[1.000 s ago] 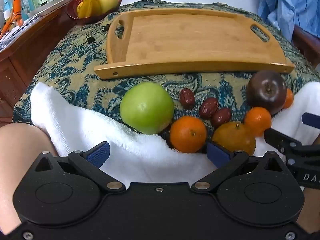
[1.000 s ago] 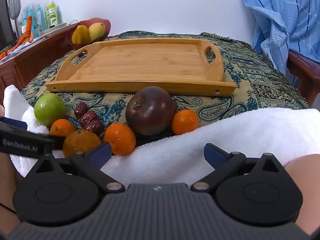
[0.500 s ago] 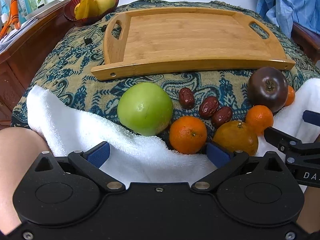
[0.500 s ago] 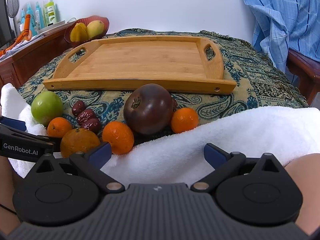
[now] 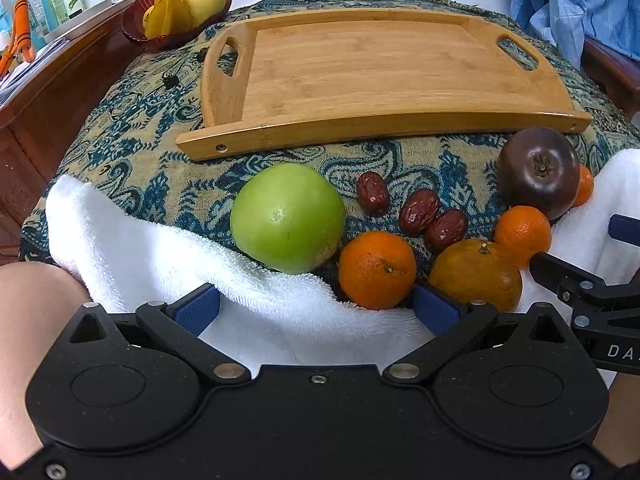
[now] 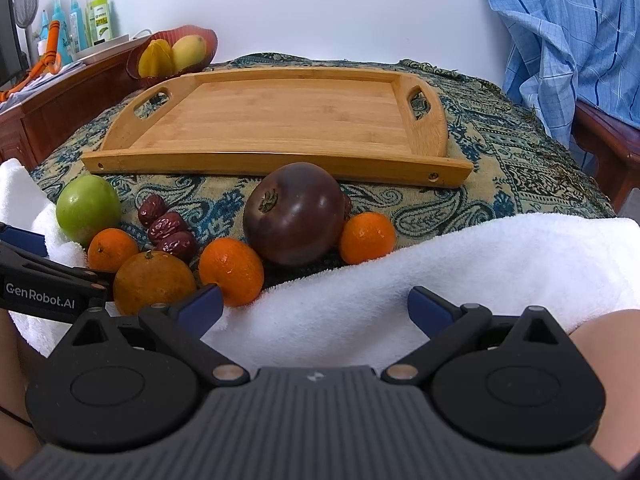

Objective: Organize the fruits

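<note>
An empty bamboo tray lies on the patterned cloth. In front of it sit a green apple, three red dates, a dark purple fruit, several small oranges and a larger dull orange. My left gripper is open over the white towel, just short of the apple. My right gripper is open too, over the towel near the oranges. Neither holds anything.
A white towel lies across bare knees at the near edge. A red bowl of yellow fruit stands back left on a wooden cabinet with bottles. Blue cloth hangs at right.
Both grippers have shifted slightly, so the tray and fruit sit a little differently in each view. Both stay open and no fruit has moved.
</note>
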`<state>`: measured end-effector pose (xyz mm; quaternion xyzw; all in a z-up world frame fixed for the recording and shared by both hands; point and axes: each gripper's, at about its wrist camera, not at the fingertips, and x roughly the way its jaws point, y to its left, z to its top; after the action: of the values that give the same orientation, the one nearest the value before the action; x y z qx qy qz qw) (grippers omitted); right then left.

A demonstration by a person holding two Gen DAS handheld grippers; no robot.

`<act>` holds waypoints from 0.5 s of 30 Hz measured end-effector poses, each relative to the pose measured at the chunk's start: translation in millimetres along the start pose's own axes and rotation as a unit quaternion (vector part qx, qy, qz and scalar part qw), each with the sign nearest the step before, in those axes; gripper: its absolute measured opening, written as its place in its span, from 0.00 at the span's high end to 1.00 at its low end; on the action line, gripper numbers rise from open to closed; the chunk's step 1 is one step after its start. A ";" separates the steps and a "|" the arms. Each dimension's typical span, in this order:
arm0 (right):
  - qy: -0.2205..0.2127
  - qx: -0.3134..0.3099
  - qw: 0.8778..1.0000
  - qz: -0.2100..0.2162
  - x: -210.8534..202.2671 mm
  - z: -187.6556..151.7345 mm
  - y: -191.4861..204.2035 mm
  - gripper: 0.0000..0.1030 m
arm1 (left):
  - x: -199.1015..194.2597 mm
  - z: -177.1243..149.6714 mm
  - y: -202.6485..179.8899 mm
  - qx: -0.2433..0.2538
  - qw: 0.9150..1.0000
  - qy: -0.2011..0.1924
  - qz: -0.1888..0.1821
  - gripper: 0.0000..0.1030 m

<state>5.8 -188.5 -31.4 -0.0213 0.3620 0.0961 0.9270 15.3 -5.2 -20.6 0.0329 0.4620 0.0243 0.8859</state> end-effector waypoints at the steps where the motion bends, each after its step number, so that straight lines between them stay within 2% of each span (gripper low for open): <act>1: 0.000 0.000 1.000 0.000 -0.1 -0.2 0.0 0.00 | 0.5 0.1 -0.1 0.000 1.000 0.001 0.000 0.00; 15: -0.003 0.000 1.000 0.000 2.9 -1.6 0.2 0.00 | 5.4 -0.5 1.4 -0.003 1.000 0.006 -0.001 0.00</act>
<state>6.7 -188.0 -34.5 -0.0211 0.3592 0.0960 0.9281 18.0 -3.5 -25.2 0.0300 0.4670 0.0247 0.8834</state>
